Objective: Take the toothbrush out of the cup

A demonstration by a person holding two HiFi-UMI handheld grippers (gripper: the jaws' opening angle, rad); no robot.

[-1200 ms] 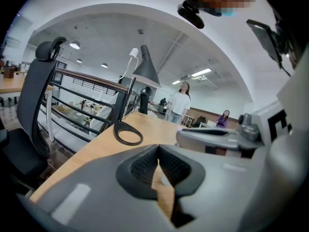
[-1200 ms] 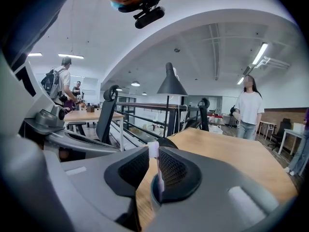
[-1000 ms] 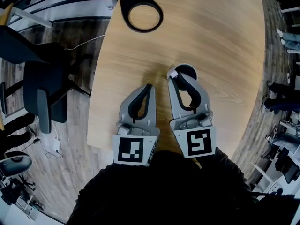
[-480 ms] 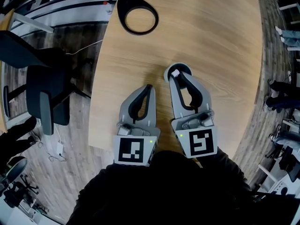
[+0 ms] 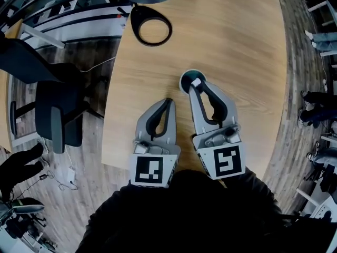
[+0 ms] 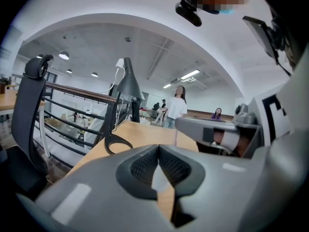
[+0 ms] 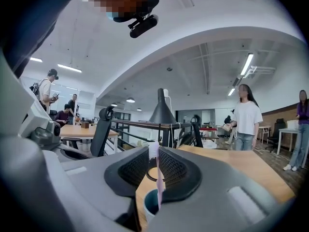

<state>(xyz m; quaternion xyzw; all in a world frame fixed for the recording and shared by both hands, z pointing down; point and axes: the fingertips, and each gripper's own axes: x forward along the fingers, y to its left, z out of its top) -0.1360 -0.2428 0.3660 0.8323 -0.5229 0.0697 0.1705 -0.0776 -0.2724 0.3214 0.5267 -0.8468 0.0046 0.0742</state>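
The right gripper's (image 5: 196, 84) 2 jaws pinch a pale pink toothbrush (image 7: 158, 180) between their ribbed pads and hold it upright. Its lower end reaches down into the mouth of a dark teal cup (image 5: 182, 81) that stands on the wooden table (image 5: 237, 46). From above, the jaw tips hang right over the cup. The left gripper (image 5: 168, 102) sits just beside it, jaws pressed together tip to tip on themselves, above the table and apart from the cup. Further along the table lies the black ring base of a desk lamp (image 5: 151, 29). A dark office chair (image 5: 52, 112) stands off the table's left edge.
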